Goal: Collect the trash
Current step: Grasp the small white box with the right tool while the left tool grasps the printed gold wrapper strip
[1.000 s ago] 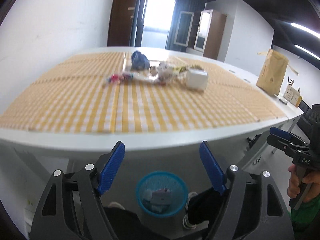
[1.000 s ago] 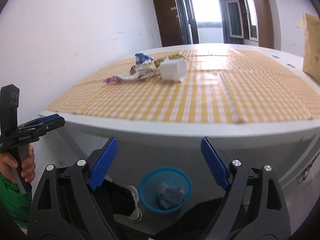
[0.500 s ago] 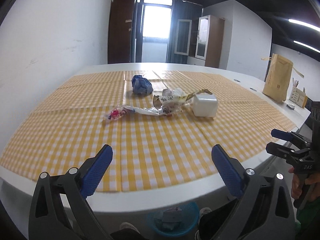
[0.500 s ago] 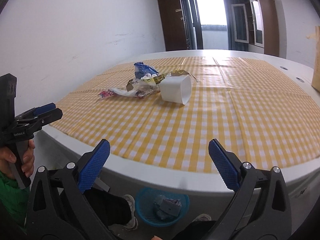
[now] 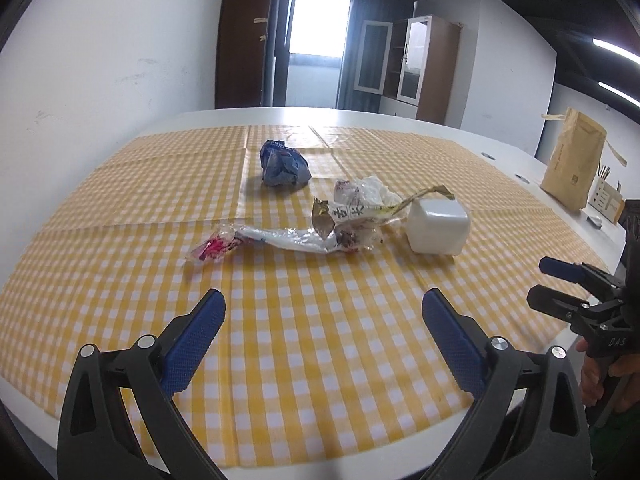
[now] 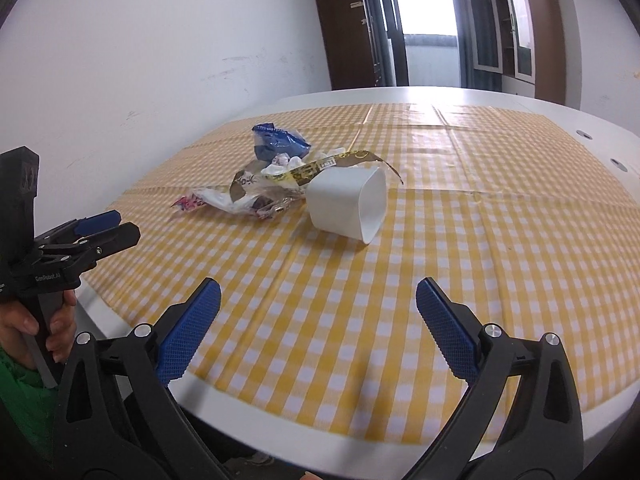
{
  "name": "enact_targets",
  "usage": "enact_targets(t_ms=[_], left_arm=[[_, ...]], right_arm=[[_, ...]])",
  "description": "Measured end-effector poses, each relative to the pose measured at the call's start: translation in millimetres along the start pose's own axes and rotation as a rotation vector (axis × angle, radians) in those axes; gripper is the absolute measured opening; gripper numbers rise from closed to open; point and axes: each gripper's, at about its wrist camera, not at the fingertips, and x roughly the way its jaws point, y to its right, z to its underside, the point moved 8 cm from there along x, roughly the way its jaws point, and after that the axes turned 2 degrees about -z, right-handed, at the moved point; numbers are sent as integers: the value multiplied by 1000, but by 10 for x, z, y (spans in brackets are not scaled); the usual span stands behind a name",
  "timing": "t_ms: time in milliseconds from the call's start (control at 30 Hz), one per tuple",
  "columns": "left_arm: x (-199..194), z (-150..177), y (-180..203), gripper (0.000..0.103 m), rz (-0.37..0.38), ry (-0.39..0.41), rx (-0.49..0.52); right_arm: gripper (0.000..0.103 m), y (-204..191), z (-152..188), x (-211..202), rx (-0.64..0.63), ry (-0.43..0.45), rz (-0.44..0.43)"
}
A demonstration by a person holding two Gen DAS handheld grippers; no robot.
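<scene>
The trash lay in a loose cluster near the middle of the yellow checked cloth (image 5: 320, 360): a crumpled blue wrapper (image 5: 284, 164) farthest back, a clear plastic wrapper (image 5: 288, 238) with a pink end stretched toward the left, and a white cup (image 5: 438, 226) on its side, just beside the wrapper's crumpled end. A second earlier both views had looked at the table's front edge with a blue basket on the floor beneath it; the basket was now out of view and the cloth filled both views. The left gripper (image 5: 324, 316) had its jaws wide apart, nothing between them, above the near cloth. The right gripper (image 6: 318, 308) was likewise spread and empty. The trash lay well ahead of both.
</scene>
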Motion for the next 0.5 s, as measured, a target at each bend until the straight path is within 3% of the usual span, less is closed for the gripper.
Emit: enact_targets(t_ms=[200,333,433,500], left_arm=[[311,-162,-5,95,19,-40,-12],[572,-227,-38,90,26,-92,-22],[731,-260,-44,86,27,-115,-19],[829,-280,-30,84,27,-131,-6]], right_arm=[[87,119,-164,266,30,-47,-8],[85,166,-282,414,13,-67,12],[75,195,-355,546,5,-80,17],[75,226,-402,621,1,-86,29]])
